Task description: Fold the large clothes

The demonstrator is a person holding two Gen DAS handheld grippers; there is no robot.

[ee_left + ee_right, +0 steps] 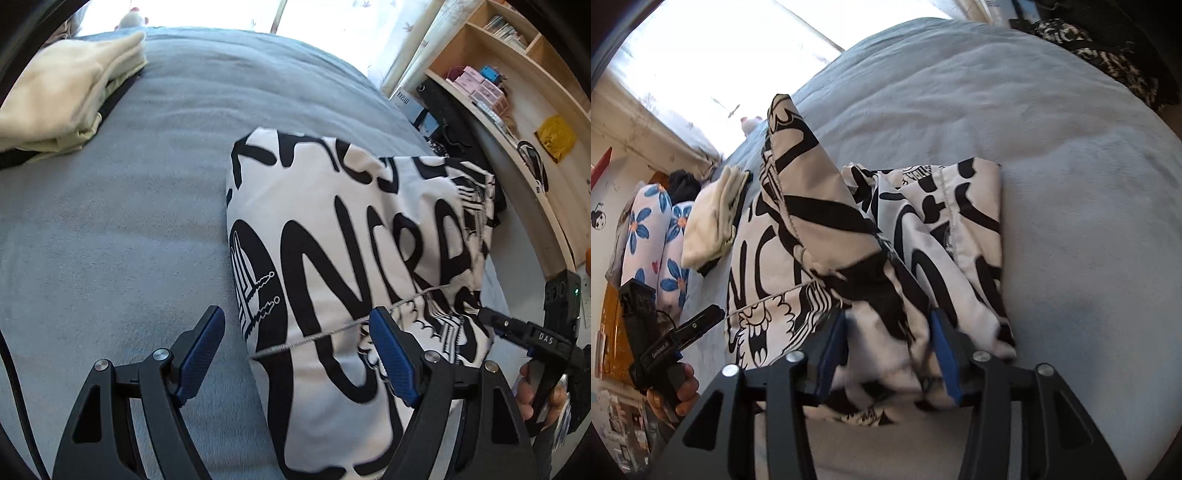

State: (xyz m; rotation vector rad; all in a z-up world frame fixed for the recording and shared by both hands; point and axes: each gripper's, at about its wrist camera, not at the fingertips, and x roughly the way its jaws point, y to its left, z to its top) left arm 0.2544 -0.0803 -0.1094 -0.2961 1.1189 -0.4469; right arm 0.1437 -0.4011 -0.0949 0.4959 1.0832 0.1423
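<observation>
A white garment (332, 229) with big black lettering lies partly folded on the grey-blue bed (110, 240). My left gripper (297, 314) is open wide just above the garment's near left edge. Its right pad (391, 354) hangs over the print and its left pad (207, 350) over bare blanket, with nothing gripped. In the right wrist view, a loose bunch of the garment (886, 295) sits between the parted pads of my right gripper (888, 317), which do not pinch it. One flap (798, 166) stands upright. A hand (683, 387) holds the left gripper at the lower left.
A folded cream pile (66, 92) lies at the bed's far left. Floral pillows (653, 236) rest by the wall. A wooden shelf (517, 92) with boxes runs along the right of the bed. Dark patterned clothing (1108, 48) lies at the far corner.
</observation>
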